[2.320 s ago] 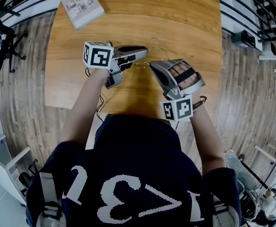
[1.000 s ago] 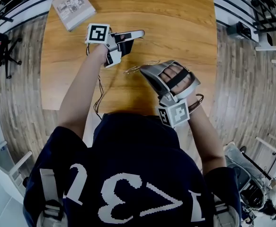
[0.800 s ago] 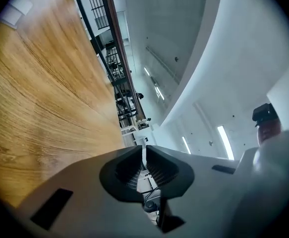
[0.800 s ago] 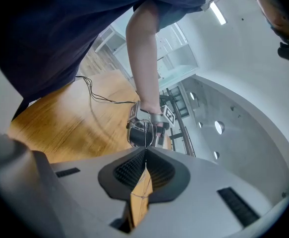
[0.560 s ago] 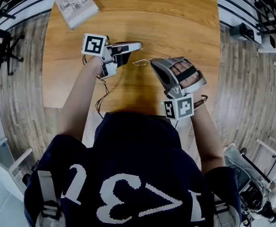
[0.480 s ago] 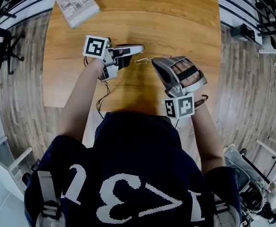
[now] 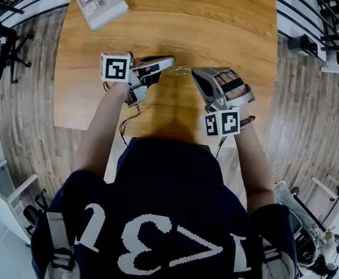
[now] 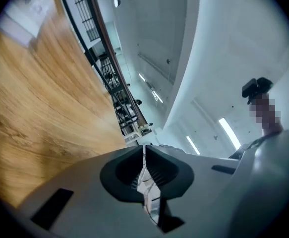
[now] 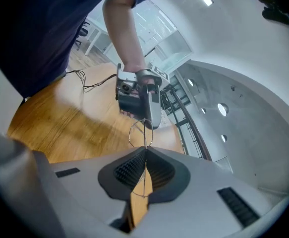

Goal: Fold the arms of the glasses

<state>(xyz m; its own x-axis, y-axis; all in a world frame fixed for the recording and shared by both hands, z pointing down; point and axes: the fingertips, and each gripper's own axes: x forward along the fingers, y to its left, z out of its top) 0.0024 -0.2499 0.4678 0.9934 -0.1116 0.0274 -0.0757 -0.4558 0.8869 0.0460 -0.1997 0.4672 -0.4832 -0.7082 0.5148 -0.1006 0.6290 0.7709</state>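
Head view, looking steeply down past a person's dark shirt: the person held a left gripper (image 7: 170, 60) and a right gripper (image 7: 196, 73) over a wooden table (image 7: 216, 22), the tips pointing toward each other and close together. Thin wire-framed glasses (image 7: 181, 70) sat between the two tips. In the right gripper view, the right jaws were pinched shut on the glasses' wire, and one round rim stuck out ahead of them, just beside the left gripper's tip. In the left gripper view, the left jaws were closed together; whether any wire lay in their slit could not be made out. A flat printed booklet (image 7: 101, 3) lay well apart, at the table's far left corner.
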